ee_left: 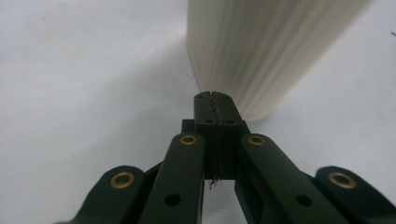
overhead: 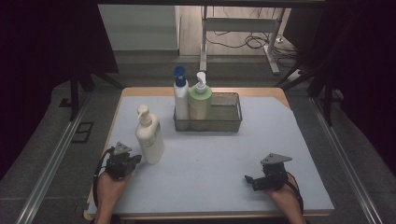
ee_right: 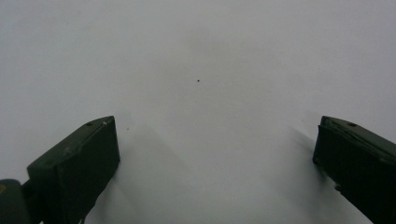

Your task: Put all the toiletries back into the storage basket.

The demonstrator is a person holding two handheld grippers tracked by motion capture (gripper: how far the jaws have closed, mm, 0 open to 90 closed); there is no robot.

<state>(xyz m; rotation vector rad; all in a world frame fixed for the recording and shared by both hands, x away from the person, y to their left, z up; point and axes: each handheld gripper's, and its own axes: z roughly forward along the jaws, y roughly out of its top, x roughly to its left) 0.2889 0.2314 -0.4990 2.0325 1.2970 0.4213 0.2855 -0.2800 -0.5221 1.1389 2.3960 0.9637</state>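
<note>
Two pump bottles (overhead: 192, 100) are seen stowed in the wire basket (overhead: 229, 119), while the cream bottle (overhead: 149, 136) at nine o'clock awaits grasping; left gripper (overhead: 133, 161) closed empty, right gripper (overhead: 250, 179) spread wide.

We see the high view dim, with black surroundings at nine and three o'clock and the counter (overhead: 210, 158) softly lit. In the gripper views the near parts blur, the cream bottle (ee_left: 261, 51) looks soft, and faint shadows trail beside the claws.
</note>
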